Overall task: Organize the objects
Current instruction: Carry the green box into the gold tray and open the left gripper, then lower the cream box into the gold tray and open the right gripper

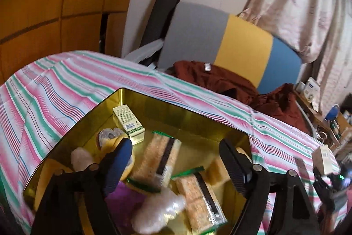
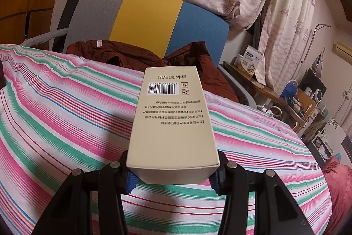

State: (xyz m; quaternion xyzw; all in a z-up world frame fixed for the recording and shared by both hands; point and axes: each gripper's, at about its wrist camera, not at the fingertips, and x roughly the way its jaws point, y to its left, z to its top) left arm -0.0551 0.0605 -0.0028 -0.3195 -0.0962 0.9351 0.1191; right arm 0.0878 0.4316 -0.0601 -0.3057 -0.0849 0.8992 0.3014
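Clamped between the blue pads (image 2: 131,180) of the right gripper (image 2: 172,177) is a cream carton (image 2: 171,122), held lengthwise above the striped cloth (image 2: 66,116) on the counter. A barcode and rows of Chinese print are seen on its top face; the digits "20250315" can be made out, the rest is too small. The left gripper (image 1: 176,160) is held with jaws apart over a gold tin (image 1: 198,122) on the same cloth. Inside the tin are seen a second cream carton (image 1: 128,123) with a barcode, 2 clear packs of crackers (image 1: 158,160), and a plush toy (image 1: 123,188) at the near left. A rust-red garment (image 2: 136,56) lies beyond the counter.
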